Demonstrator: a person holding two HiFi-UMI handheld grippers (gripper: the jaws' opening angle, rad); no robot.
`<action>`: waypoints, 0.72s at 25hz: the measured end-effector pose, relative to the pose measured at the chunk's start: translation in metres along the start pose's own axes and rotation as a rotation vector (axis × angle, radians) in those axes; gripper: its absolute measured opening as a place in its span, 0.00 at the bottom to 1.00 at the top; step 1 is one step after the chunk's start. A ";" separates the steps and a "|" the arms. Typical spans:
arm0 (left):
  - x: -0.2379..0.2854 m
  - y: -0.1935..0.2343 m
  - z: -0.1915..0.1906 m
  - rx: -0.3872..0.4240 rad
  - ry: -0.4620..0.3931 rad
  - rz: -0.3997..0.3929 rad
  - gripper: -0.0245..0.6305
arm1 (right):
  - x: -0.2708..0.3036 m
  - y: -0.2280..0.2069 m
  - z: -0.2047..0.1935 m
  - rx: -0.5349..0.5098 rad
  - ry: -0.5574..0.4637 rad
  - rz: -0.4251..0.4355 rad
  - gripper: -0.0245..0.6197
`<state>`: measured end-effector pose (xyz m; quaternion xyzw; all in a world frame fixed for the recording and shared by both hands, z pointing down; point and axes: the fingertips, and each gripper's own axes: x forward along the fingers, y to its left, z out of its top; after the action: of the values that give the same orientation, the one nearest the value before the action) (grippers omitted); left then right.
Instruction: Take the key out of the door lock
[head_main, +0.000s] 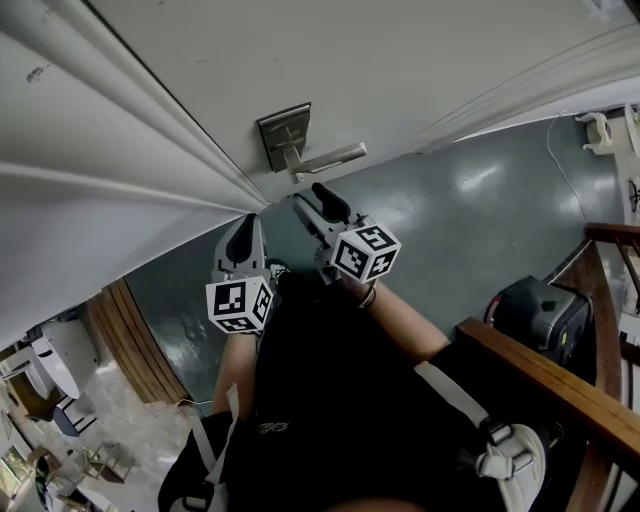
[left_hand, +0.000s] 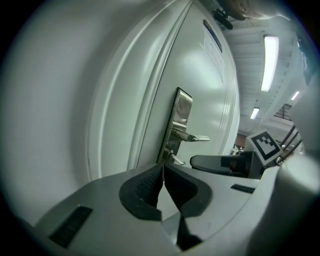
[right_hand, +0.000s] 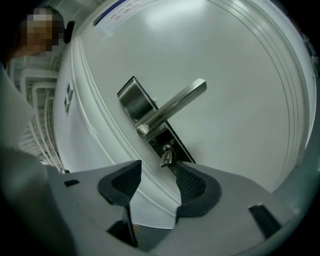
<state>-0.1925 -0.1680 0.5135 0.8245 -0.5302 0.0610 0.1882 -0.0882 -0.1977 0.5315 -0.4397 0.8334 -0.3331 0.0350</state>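
Key (right_hand: 167, 157) sits in lock (right_hand: 176, 145) under handle (right_hand: 172, 106), centre of right gripper view. Right gripper (right_hand: 157, 171) is raised to it, jaws apart, key just ahead of them, untouched. Left gripper (left_hand: 163, 170) is clenched empty, lower left of it. White door (right_hand: 240, 90); grey-green floor (head_main: 470, 230); wooden railing (head_main: 560, 385) lower right.

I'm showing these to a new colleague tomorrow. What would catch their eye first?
The small key stuck in the lock, just under the silver lever handle on the white door, stands out first. The right gripper sits right in front of it, fingers apart and not touching the key. The left gripper is beside it on the left, fingers together and empty.
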 end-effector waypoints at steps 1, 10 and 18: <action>0.001 0.000 -0.003 -0.004 0.004 -0.002 0.08 | 0.000 -0.001 0.000 0.030 -0.007 0.011 0.39; 0.006 -0.002 -0.014 -0.033 0.006 0.012 0.08 | 0.008 -0.011 -0.001 0.287 -0.058 0.062 0.39; 0.007 0.000 -0.017 -0.040 0.009 0.042 0.08 | 0.021 -0.017 -0.001 0.503 -0.078 0.106 0.37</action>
<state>-0.1877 -0.1673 0.5308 0.8088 -0.5478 0.0579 0.2058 -0.0893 -0.2202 0.5474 -0.3856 0.7440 -0.5104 0.1930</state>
